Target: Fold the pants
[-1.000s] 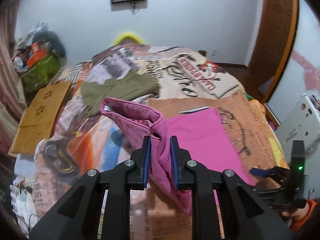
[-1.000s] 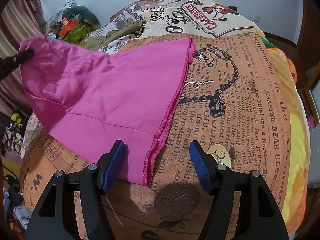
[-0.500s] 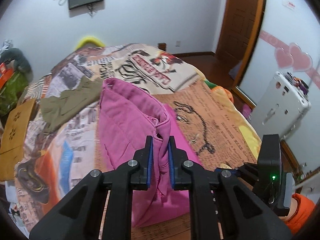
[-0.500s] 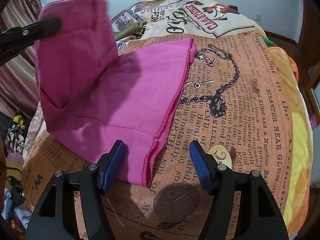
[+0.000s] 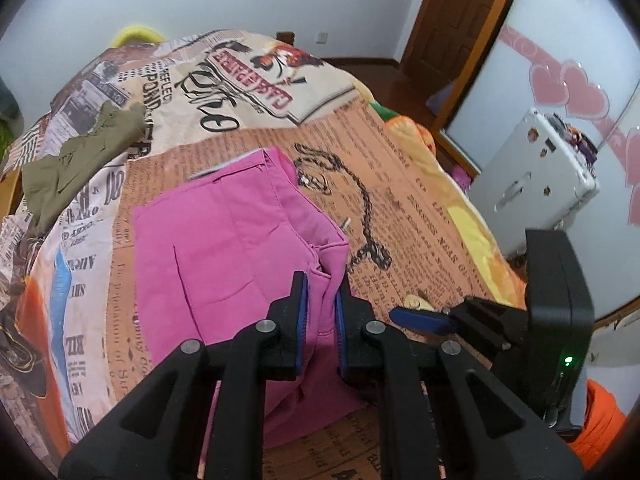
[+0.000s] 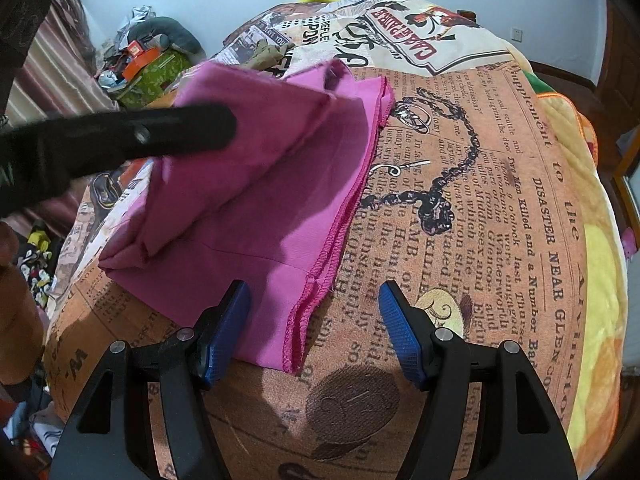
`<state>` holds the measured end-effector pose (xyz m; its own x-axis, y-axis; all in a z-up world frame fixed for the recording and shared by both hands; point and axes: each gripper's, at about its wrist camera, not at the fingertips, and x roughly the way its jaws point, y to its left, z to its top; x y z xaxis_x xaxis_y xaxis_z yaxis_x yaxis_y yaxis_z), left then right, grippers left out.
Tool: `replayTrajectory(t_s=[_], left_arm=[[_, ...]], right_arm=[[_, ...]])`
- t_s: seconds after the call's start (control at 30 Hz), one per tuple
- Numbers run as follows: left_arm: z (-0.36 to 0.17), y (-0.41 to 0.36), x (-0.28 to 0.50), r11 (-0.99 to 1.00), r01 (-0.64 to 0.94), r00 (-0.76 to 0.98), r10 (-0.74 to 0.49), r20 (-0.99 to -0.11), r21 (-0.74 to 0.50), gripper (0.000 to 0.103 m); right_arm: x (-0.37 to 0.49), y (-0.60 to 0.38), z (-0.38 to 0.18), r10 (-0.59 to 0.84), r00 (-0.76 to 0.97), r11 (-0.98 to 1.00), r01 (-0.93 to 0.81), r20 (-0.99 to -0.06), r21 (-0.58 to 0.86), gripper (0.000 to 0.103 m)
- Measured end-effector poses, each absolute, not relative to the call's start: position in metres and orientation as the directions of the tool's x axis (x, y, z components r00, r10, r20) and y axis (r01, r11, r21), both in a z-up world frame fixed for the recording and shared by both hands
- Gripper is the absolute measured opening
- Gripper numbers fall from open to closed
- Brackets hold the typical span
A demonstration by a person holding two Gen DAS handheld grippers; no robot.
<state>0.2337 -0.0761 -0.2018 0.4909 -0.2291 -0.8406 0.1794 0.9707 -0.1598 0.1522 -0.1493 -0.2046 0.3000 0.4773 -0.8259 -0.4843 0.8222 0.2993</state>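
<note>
The pink pants (image 5: 224, 248) lie on the bed, one end folded over the other. My left gripper (image 5: 320, 294) is shut on the waistband corner, holding it low over the lower layer. In the right wrist view the pants (image 6: 276, 184) show as a doubled stack with stitched hems toward me, and the left gripper's arm (image 6: 120, 140) crosses above them. My right gripper (image 6: 314, 320) is open, its jaws straddling the near hem corner without clamping it. It also shows in the left wrist view (image 5: 424, 316).
The bed has a newspaper-print blanket (image 6: 500, 200). An olive green garment (image 5: 76, 160) lies at the far left of the bed. A white case (image 5: 536, 176) stands right of the bed. Clutter and a green bag (image 6: 156, 68) sit beyond the far left.
My left gripper has carried the waistband end up and over to the right, then down onto the pant legs, doubling the pants. My right gripper has stayed still and open at the hem.
</note>
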Motion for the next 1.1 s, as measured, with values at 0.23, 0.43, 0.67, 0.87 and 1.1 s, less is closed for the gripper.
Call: replayTrajectory(t_s=[0.23, 0.43, 0.67, 0.87, 1.1], left_arm=[[-0.196, -0.072, 0.23, 0.962, 0.175, 0.458, -0.267, -0.848, -0.208, 0.04], [-0.178, -0.044, 0.217, 0.975, 0.127, 0.53, -0.222, -0.818, -0.183, 0.058], [-0.211, -0.012, 0.213, 0.994, 0.068, 0.472, -0.112, -0.875, -0.091, 0.058], [-0.246, -0.006, 0.195, 0.997, 0.058, 0.418, -0.072, -0.905, -0.052, 0.063], [-0.247, 0.002, 0.188, 0.997, 0.055, 0.425, -0.078, -0.902, -0.06, 0.071]], right_arm=[[0.152, -0.15, -0.204, 0.47, 0.302, 0.827, -0.479, -0.83, 0.294, 0.063], [0.146, -0.161, -0.183, 0.464, 0.35, 0.837, -0.475, -0.814, 0.273, 0.063], [0.149, -0.171, -0.153, 0.48, 0.436, 0.845, -0.463, -0.761, 0.267, 0.063], [0.16, -0.158, -0.153, 0.468, 0.458, 0.851, -0.463, -0.756, 0.246, 0.063], [0.167, -0.146, -0.192, 0.412, 0.403, 0.869, -0.444, -0.817, 0.219, 0.063]])
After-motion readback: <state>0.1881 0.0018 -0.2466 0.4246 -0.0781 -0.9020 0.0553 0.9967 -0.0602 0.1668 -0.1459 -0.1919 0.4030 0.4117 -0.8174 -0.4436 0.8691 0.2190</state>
